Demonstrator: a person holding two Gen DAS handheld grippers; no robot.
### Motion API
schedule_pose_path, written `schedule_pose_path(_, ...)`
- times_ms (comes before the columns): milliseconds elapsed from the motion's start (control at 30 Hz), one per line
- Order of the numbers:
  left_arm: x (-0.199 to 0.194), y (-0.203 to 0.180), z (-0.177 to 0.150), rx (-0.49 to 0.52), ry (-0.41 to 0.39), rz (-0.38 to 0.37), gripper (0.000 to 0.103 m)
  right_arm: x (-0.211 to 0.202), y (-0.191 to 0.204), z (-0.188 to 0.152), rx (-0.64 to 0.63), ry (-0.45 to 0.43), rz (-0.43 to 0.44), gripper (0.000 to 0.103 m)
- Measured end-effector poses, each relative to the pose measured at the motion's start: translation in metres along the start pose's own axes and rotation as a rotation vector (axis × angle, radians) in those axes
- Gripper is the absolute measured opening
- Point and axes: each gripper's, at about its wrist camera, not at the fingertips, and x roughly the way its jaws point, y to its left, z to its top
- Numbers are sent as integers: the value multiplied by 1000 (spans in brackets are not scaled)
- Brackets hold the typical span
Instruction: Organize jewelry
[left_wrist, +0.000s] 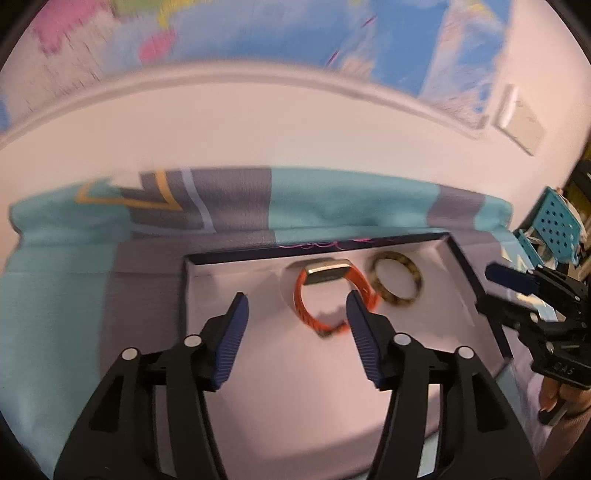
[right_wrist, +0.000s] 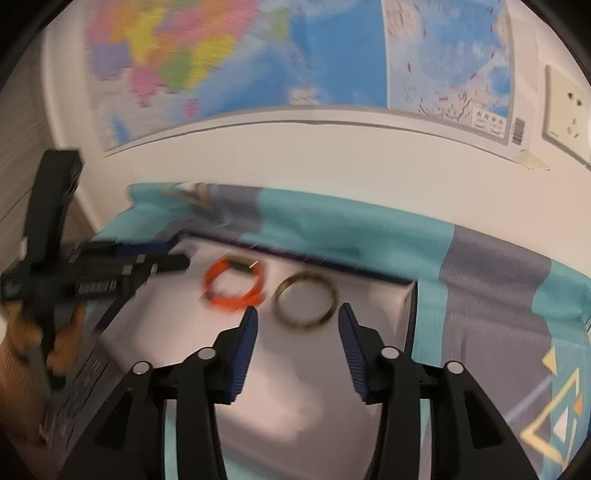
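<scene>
Jewelry sits side by side in the tray (left_wrist: 476, 273), orange band (left_wrist: 325, 295) just ahead of my empty, parted left claw (left_wrist: 297, 319) and tortoiseshell bangle (right_wrist: 306, 302) ahead of my equally slack right claw (right_wrist: 298, 330), apparently already stowed.

An orange-strapped watch (left_wrist: 325, 295) with a gold case stands on edge beside a mottled brown bangle (left_wrist: 397, 284), both inside the white-lined box (left_wrist: 424, 328), mid-frame.
</scene>
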Motion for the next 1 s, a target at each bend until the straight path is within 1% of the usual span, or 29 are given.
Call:
schedule_pose_path(33, -8, -3, -4, 14, -15, -1, 57, -11, 5, -12, -24, 0, 18, 46)
schedule_pose_path(100, -30, -11, -22, 57, -51, -21, 64, -23, 13, -32, -56, 17, 28, 46)
schedule_pose_path(167, -42, -18, -37, 83, -62, -22, 66, -34, 19, -51, -72, 34, 42, 46)
schedule_pose_path(267, -56, -22, -64, 106, -47, -37, 66, -46, 26, -83, -78, 71, 51, 46)
schedule_pose_path(333, -56, -25, -79, 108, -27, -39, 66, -52, 32, -103, -86, 92, 36, 46)
schedule_pose_path(400, -57, -23, -90, 99, -11, -37, 66, -57, 37, -119, -91, 112, 43, 46)
schedule_pose_path(500, -61, -17, -107, 70, 7, -36, 66, -61, 44, -135, -116, 122, 19, 46)
schedule_pose_path(567, -64, -14, -118, 54, 18, -34, 66, -62, 49, -141, -127, 121, 17, 46)
schedule_pose_path(733, -66, -5, -133, 13, 35, -27, 67, -54, 58, -150, -169, 127, -37, 44)
schedule_pose_path(800, -69, -3, -138, 2, 36, -22, 67, -53, 59, -149, -172, 125, -36, 40)
schedule_pose_path(867, -70, -2, -141, -1, 41, -24, 67, -51, 58, -149, -168, 130, -31, 35)
schedule_pose_path(900, -71, -1, -144, -4, 44, -23, 67, -51, 56, -149, -158, 132, -21, 31)
schedule_pose_path(933, -72, 0, -145, -3, 46, -22, 67, -52, 56, -149, -154, 134, -12, 19)
schedule_pose_path(967, -72, 0, -146, -2, 48, -22, 67, -52, 56, -149, -150, 135, -2, 12)
schedule_pose_path(1000, -73, 1, -148, -1, 50, -20, 67, -53, 55, -148, -142, 137, 2, 12)
